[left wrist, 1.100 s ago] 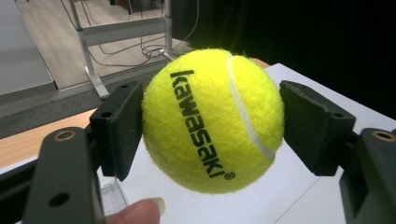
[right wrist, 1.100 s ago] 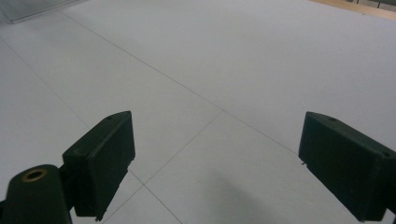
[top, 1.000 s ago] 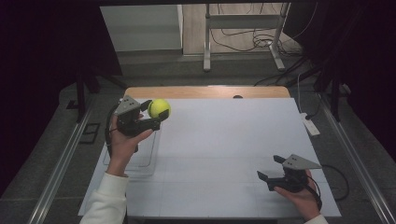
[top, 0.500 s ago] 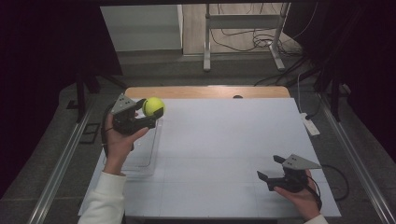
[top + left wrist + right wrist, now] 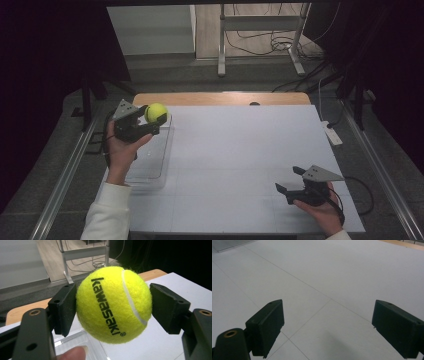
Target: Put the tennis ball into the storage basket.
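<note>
tennis ball transfer, status at this moment. white table surface (image 5: pixel 240 165): bare across its middle, with a clear plastic container (image 5: pixel 150 160) lying at its left edge. the container appears empty, though its transparent walls make the contents hard to confirm.

left gripper (image 5: pixel 150 120): raised in the person's left hand above the far end of the container, jaws pinching the tennis ball (image 5: pixel 155 112). in the left gripper view the ball (image 5: pixel 113 305) sits squarely between the two black pads, one pressing on each side, with the printed lettering facing the camera. a corner of the container (image 5: pixel 75 345) lies directly below the ball.

right gripper (image 5: pixel 295 182): held low near the right front corner of the table, jaws spread with nothing between them. the right gripper view confirms bare table (image 5: pixel 324 277) ahead of the jaws.

progress, as judged: pickup is complete and the ball is airborne over the container. remaining steps are likely lowering the ball into the container and releasing it. the ball is not yet touching any surface.
</note>
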### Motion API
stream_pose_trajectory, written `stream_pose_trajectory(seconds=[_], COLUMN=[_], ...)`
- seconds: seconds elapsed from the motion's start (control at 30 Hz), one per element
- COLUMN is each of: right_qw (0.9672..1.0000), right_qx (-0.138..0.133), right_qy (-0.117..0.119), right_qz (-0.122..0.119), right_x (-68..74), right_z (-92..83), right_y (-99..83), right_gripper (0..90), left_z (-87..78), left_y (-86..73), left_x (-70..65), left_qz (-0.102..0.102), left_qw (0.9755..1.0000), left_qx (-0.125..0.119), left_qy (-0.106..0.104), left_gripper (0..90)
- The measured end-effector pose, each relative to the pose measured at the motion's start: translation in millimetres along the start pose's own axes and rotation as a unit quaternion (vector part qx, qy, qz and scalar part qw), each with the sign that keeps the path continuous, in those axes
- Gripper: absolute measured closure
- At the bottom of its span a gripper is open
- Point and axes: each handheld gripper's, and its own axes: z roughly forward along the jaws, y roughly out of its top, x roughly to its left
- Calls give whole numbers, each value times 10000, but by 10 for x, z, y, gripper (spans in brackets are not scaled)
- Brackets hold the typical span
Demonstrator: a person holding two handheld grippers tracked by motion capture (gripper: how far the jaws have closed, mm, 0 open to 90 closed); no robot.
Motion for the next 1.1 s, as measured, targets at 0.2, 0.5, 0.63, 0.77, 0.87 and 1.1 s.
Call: stream_pose_trajectory(seconds=[0.2, 0.5, 0.63, 0.77, 0.87, 1.1], right_qw=[10000, 10000, 10000, 10000, 10000, 10000], right_qx=[4, 8, 6, 5, 11, 5], right_qy=[-3, -6, -3, -3, -4, 8], right_qz=[-1, -7, -12, -15, -14, -13], right_x=[-1, -2, -2, -1, -1, -1], right_z=[3, 4, 3, 3, 4, 6], right_y=[0, 0, 0, 0, -1, -1], right_gripper=[112, 112, 112, 112, 112, 111], left_z=[-3, -4, 7, 23, 33, 39], left_y=[-6, -19, -29, -43, -53, -73], left_x=[52, 123, 149, 176, 196, 252], left_qz=[-19, -36, -42, -43, -48, -55], left_qw=[10000, 9999, 9998, 9996, 9995, 9990], left_qx=[1, 38, 69, 110, 138, 195], left_qy=[67, 157, 202, 242, 274, 387], left_gripper=[267, 267, 267, 267, 267, 267])
